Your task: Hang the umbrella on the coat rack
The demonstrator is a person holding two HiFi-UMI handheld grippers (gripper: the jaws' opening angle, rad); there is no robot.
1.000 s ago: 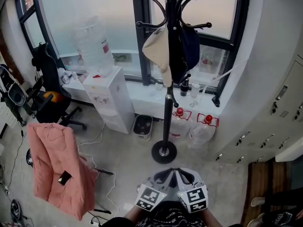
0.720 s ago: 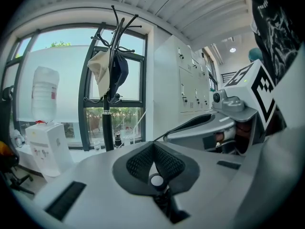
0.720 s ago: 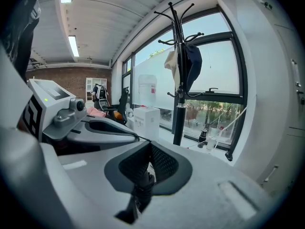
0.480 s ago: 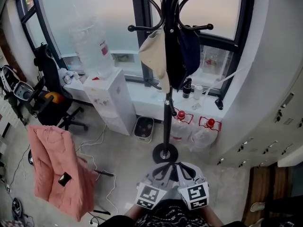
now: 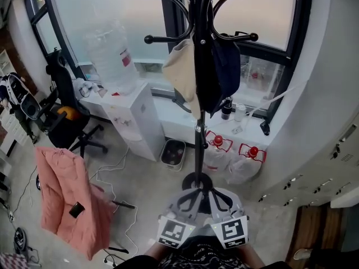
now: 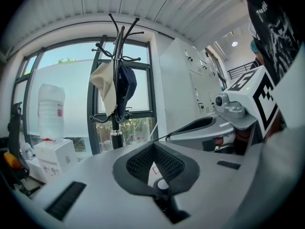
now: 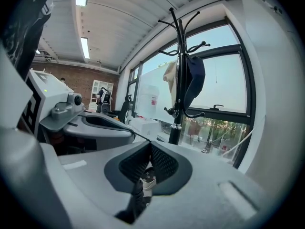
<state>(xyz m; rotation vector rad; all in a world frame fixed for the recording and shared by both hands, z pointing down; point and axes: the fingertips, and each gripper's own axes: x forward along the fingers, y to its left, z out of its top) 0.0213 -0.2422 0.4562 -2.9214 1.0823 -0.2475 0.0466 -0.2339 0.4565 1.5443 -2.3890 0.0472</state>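
Holding my left gripper and right gripper side by side, low in the head view, marker cubes close beside each other. Both pairs of jaws are pressing fully together, no gap, nothing caught between them.

Coat rack is standing straight ahead, its round base just beyond my tips. A beige cloth piece is hanging on its left side and a dark navy cloth piece on its right, both lying against the pole. One curved hook arm is sticking out bare to the left above the beige piece. Another is reaching right above the navy one.

Umbrella: I am not finding it in any view, so cannot say where it is.

Room: bare floor is opening to the left between the base and a pink jacket. Water dispenser and small bin are sitting left of the pole, below the window. Two red-capped jugs are crowding the pole's right side. Lockers are closing in the right edge.
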